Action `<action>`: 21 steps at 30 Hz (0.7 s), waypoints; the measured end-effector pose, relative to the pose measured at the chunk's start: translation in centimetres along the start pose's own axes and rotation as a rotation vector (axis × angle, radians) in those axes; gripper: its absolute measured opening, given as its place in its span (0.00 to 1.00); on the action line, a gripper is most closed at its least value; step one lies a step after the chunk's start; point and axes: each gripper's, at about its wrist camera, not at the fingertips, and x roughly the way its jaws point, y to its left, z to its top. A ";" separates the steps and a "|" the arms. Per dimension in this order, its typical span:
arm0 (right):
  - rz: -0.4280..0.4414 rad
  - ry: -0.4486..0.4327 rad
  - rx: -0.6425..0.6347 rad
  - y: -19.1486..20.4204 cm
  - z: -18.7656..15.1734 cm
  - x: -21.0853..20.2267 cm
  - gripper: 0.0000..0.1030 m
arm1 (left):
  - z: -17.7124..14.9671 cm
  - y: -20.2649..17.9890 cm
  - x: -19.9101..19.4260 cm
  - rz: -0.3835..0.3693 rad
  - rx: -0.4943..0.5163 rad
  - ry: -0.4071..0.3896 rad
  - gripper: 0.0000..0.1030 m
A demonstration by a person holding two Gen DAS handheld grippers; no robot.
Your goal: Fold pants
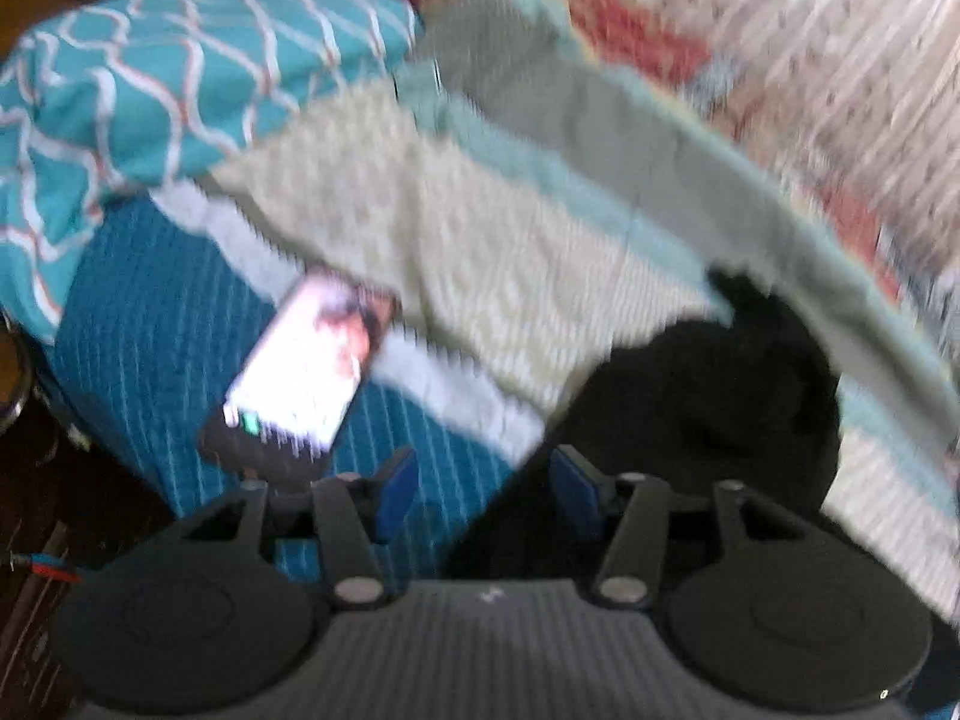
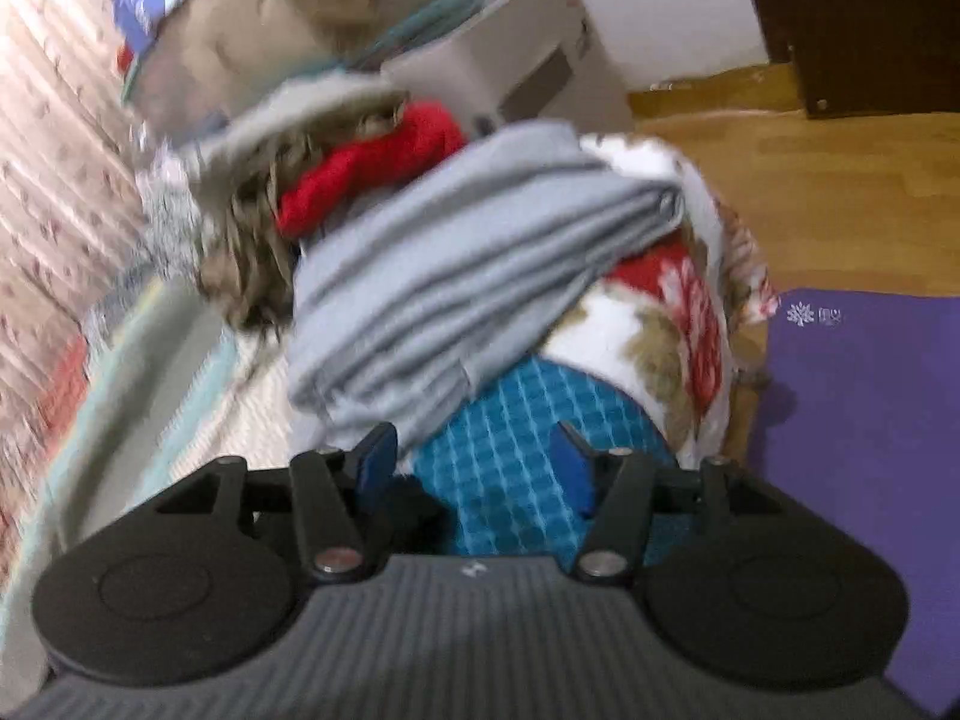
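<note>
Both views are motion-blurred. In the left wrist view a dark black garment (image 1: 708, 396), probably the pants, lies bunched on the bed just ahead and right of my left gripper (image 1: 486, 489). That gripper is open and empty, with its blue pads apart. In the right wrist view my right gripper (image 2: 474, 468) is open and empty above the teal checked bedcover (image 2: 516, 456). A folded grey cloth (image 2: 456, 288) lies on a pile just beyond its left fingertip. A sliver of black fabric (image 2: 414, 495) shows by the left finger.
A lit phone (image 1: 306, 366) lies on the teal bedcover (image 1: 144, 336) ahead left. A teal patterned pillow (image 1: 162, 78) and a cream-and-aqua blanket (image 1: 480, 240) lie behind. A red garment (image 2: 372, 162), floral cloth (image 2: 678, 324), purple mat (image 2: 870, 450) and wooden floor (image 2: 810, 192) show on the right.
</note>
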 end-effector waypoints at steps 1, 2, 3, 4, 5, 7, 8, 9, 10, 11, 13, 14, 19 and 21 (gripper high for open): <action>0.021 -0.004 -0.015 0.7 -0.1 -0.2 0.58 | 0.8 -0.1 0.1 -0.004 0.004 -0.017 0.49; 0.046 -0.003 -0.035 1.7 -0.3 -0.2 0.58 | 1.7 -0.5 0.3 -0.005 0.017 -0.031 0.49; 0.076 0.004 -0.054 2.6 -0.7 -0.3 0.58 | 2.4 -1.2 0.8 -0.003 0.030 -0.036 0.49; 0.110 0.018 -0.074 3.8 -1.1 -0.2 0.58 | 3.2 -1.9 1.5 -0.006 0.049 -0.042 0.52; 0.148 0.039 -0.096 5.0 -1.6 0.0 0.58 | 4.1 -3.0 2.4 -0.019 0.079 -0.053 0.58; 0.223 0.102 -0.150 8.0 -2.8 0.7 0.58 | 5.0 -4.9 4.7 -0.034 0.128 -0.060 0.72; 0.256 0.137 -0.176 9.3 -3.5 0.8 0.58 | 5.5 -6.0 6.2 -0.042 0.150 -0.052 0.81; 0.295 0.177 -0.209 11.1 -4.4 1.3 0.58 | 5.9 -7.2 8.0 -0.060 0.173 -0.039 0.82; 0.330 0.210 -0.243 12.8 -5.3 1.7 0.58 | 6.0 -8.2 9.5 -0.074 0.195 -0.026 0.84; 0.368 0.245 -0.296 15.2 -6.3 2.3 0.58 | 6.2 -9.4 11.2 -0.080 0.221 -0.006 0.85; 0.430 0.296 -0.403 19.8 -8.1 3.3 0.58 | 6.4 -11.5 14.5 -0.089 0.256 0.033 0.89; 0.467 0.326 -0.472 22.8 -9.4 4.0 0.58 | 6.6 -12.6 16.2 -0.104 0.268 0.057 0.91; 0.643 0.412 -0.772 37.7 -15.6 6.1 0.58 | 5.4 -16.9 22.6 -0.149 0.358 0.157 0.43; 0.719 0.451 -0.863 43.3 -18.7 7.0 0.58 | 4.2 -17.4 23.7 -0.100 0.396 0.172 0.24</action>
